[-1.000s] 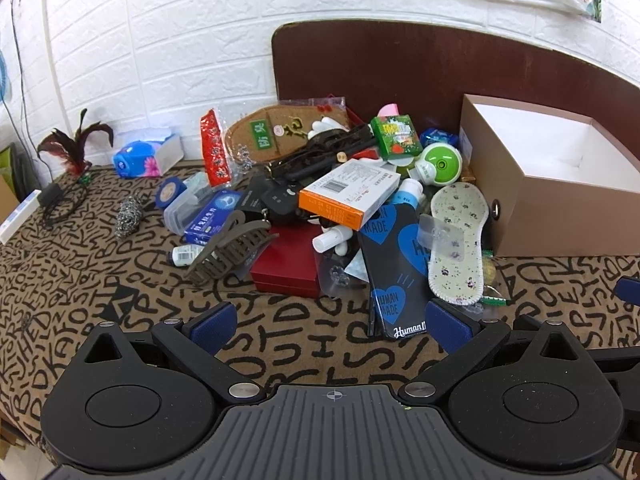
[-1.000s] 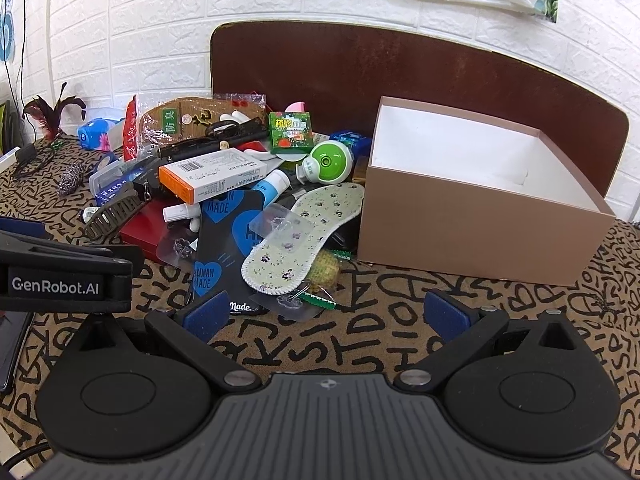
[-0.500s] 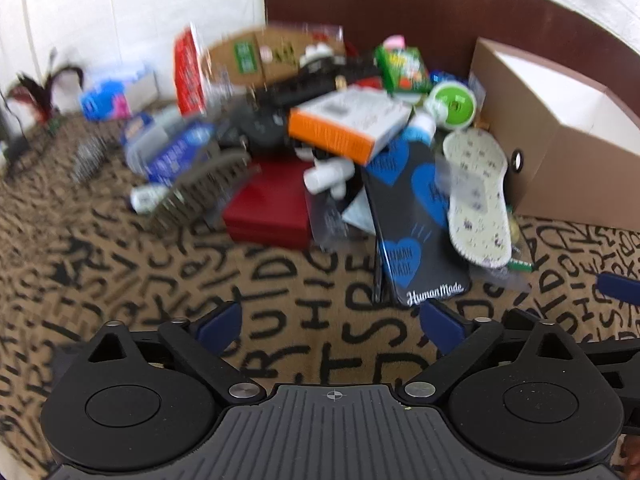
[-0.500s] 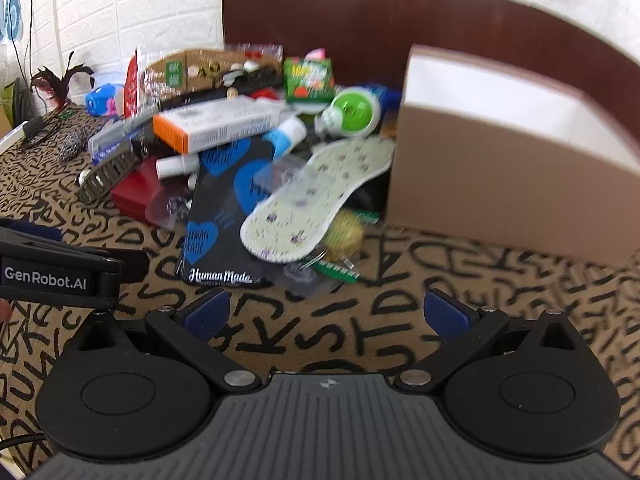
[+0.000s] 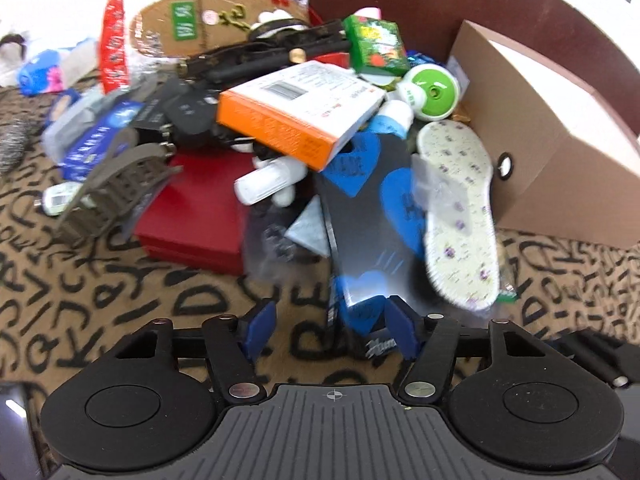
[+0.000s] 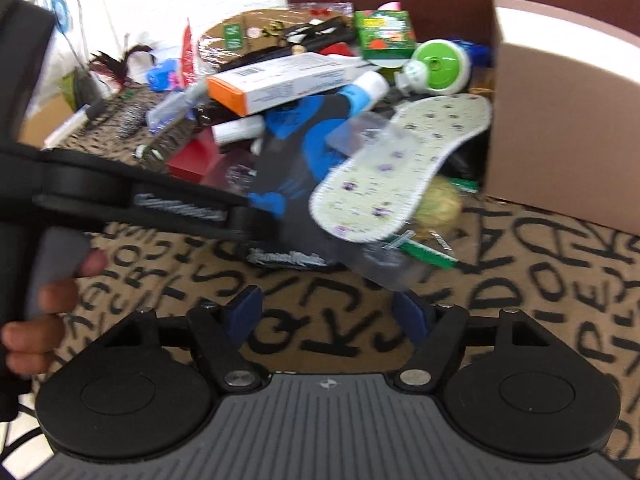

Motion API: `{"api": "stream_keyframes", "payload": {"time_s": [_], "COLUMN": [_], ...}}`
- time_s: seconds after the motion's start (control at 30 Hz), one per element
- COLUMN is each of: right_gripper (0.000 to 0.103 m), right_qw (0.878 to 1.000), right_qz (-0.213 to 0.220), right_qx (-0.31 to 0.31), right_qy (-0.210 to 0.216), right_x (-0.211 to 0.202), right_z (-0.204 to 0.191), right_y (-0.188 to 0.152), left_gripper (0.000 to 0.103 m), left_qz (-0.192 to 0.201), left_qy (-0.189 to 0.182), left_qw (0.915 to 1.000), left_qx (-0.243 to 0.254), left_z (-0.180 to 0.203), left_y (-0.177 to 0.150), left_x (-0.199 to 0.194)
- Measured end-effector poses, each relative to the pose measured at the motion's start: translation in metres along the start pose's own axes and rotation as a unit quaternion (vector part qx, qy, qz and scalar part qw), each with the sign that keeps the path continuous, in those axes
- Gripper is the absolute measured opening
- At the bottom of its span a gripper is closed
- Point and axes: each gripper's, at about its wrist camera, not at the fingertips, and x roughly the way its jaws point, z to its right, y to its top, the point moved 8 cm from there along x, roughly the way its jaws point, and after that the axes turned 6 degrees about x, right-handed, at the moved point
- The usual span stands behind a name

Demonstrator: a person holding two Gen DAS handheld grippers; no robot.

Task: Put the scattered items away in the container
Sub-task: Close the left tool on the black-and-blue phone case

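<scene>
A heap of items lies left of an open brown box (image 5: 560, 152), which also shows in the right wrist view (image 6: 560, 100). A black pack with blue hearts (image 5: 372, 216) lies at the heap's front, beside a floral insole (image 5: 456, 208). My left gripper (image 5: 332, 328) is open, its fingers on either side of the pack's near end. It shows in the right wrist view (image 6: 256, 210) at the pack (image 6: 288, 184). My right gripper (image 6: 326, 316) is open and empty, just in front of the insole (image 6: 396, 168) and its clear wrapper.
The heap holds an orange-and-white box (image 5: 296, 108), a red box (image 5: 196, 216), a grey hair claw (image 5: 116, 184), a green round bottle (image 5: 432, 88), a green carton (image 5: 376, 44) and white tubes. A letter-patterned cloth (image 5: 120, 300) covers the table. A brown headboard stands behind.
Both grippers have moved forward and down toward the heap and their jaws have narrowed. The left gripper has reached the black heart pack. The right one has neared the insole.
</scene>
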Motion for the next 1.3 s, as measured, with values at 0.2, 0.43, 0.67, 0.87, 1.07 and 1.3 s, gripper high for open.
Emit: {"api": "stream_keyframes", "payload": {"time_s": [0.2, 0.43, 0.67, 0.87, 1.07, 1.3], "right_gripper": [0.07, 0.073, 0.03, 0.008, 0.076, 0.074], "right_qw": [1.0, 0.999, 0.999, 0.998, 0.998, 0.998], "right_qz": [0.021, 0.047, 0.05, 0.06, 0.061, 0.052], "right_qx": [-0.008, 0.002, 0.007, -0.021, -0.03, -0.043], "right_qy": [0.002, 0.013, 0.02, 0.021, 0.018, 0.017], "right_x": [0.013, 0.022, 0.001, -0.012, -0.013, 0.014], "right_z": [-0.004, -0.006, -0.003, -0.011, -0.011, -0.018], "right_y": [0.011, 0.019, 0.016, 0.007, 0.005, 0.015], "left_gripper": [0.074, 0.056, 0.036, 0.029, 0.051, 0.053], "left_qz": [0.007, -0.001, 0.0, -0.001, 0.007, 0.005], "left_qy": [-0.014, -0.063, -0.053, -0.056, -0.057, -0.059], "left_qw": [0.9999, 0.9978, 0.9985, 0.9984, 0.9981, 0.9979], "left_qx": [-0.002, -0.022, -0.015, -0.006, -0.024, -0.026], "left_z": [0.002, 0.002, -0.001, 0.002, -0.005, -0.007], "left_y": [0.023, 0.035, 0.026, 0.01, 0.022, 0.031], "left_x": [0.009, 0.023, 0.007, -0.009, -0.004, 0.014]}}
